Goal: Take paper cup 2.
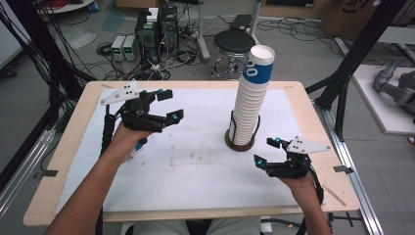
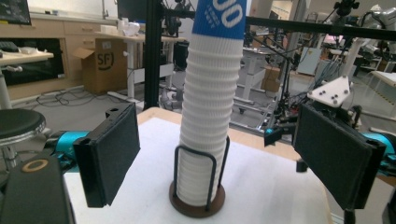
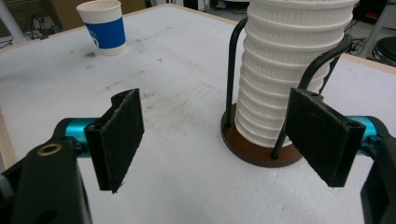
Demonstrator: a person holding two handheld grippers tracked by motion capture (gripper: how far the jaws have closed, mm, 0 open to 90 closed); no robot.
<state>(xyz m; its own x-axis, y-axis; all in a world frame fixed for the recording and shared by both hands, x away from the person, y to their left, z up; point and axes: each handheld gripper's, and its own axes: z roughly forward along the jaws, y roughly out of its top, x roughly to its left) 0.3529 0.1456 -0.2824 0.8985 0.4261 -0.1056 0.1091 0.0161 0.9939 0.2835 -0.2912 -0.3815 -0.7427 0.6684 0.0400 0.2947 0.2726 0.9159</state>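
High view: stack of cups [image 1: 251, 100] upright in holder [image 1: 241, 139], mid-table; left gripper [image 1: 168, 105] raised, jaws apart; right gripper [image 1: 267, 151] just beside the holder, jaws apart, empty.
Left gripper view: stack centred ahead between spread jaws.
Right gripper view: single cup [image 3: 104, 27] standing at far edge.

High view: overhead, looking forward and down on the table [image 1: 195, 161]. Both gripper views sit low and close, sharing the cup stack [image 2: 208, 116].
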